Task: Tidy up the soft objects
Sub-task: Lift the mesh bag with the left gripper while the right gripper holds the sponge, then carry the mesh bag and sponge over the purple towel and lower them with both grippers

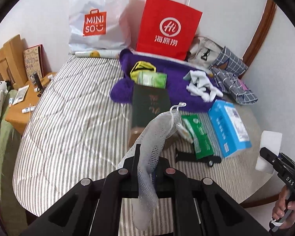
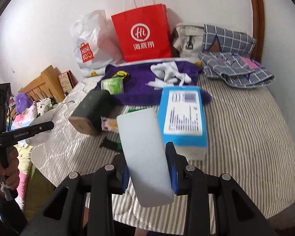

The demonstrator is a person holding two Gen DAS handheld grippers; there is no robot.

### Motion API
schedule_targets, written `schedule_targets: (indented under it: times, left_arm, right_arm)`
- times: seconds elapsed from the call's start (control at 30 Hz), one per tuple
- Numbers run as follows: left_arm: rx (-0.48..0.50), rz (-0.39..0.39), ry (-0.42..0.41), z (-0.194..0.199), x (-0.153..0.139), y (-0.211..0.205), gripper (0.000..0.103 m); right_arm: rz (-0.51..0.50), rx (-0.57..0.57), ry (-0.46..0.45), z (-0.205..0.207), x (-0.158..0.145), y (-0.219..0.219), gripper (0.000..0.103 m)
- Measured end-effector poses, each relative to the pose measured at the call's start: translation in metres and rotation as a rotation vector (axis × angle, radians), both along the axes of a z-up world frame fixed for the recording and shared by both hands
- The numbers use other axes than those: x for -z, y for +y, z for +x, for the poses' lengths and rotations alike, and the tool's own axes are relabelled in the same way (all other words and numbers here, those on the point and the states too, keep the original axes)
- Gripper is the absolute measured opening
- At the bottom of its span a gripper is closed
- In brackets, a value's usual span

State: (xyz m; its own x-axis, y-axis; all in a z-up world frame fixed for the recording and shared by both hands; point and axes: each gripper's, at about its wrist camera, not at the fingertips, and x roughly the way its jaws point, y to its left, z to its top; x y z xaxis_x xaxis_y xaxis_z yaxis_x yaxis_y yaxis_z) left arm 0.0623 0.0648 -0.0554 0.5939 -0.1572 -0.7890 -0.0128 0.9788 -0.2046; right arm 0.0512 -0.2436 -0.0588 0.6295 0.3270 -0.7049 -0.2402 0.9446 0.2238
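Note:
My left gripper [image 1: 149, 155] is shut on a white mesh pouch [image 1: 159, 129], which rises between the pads and droops below them. It hangs above the striped bed [image 1: 72, 118]. My right gripper [image 2: 147, 163] is shut on a white foam block [image 2: 143, 147], its blue pads [image 2: 173, 169] pressing both long sides. From the right wrist view the left gripper [image 2: 43, 126] shows at the left with the mesh pouch [image 2: 43, 118]. At the left wrist view's right edge is the right gripper [image 1: 273, 159] with the foam block [image 1: 269, 147]. White socks [image 1: 202, 86] lie on a purple towel [image 1: 167, 68].
On the bed lie a blue box [image 1: 228, 125], a dark green box [image 1: 149, 106], a green packet [image 1: 198, 135], a pale green pack [image 1: 151, 78], a black strap [image 1: 196, 157] and checked cloth [image 1: 230, 72]. A red paper bag [image 1: 167, 27] and a white plastic bag [image 1: 96, 19] lean on the wall. A wooden bedside table [image 1: 23, 106] stands left.

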Motion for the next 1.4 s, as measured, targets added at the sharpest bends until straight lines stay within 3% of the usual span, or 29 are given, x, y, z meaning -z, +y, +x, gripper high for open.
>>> schedule_targets:
  times: [0.37,0.77,1.4]
  left_arm:
    - [-0.008,0.000,-0.009,0.039,-0.018,0.002,0.008]
    - [0.016,-0.016,-0.012,0.093,-0.025,-0.002,0.008]
    - [0.015,-0.041,0.054,0.177,-0.008,0.000,0.008]
  right_arm:
    - [0.021,-0.022,-0.030,0.043,-0.023,0.005,0.033]
    - [0.024,0.002,-0.019,0.096,-0.026,0.005,0.033]
    - [0.026,-0.061,0.089,0.192,0.006,0.033,0.033]
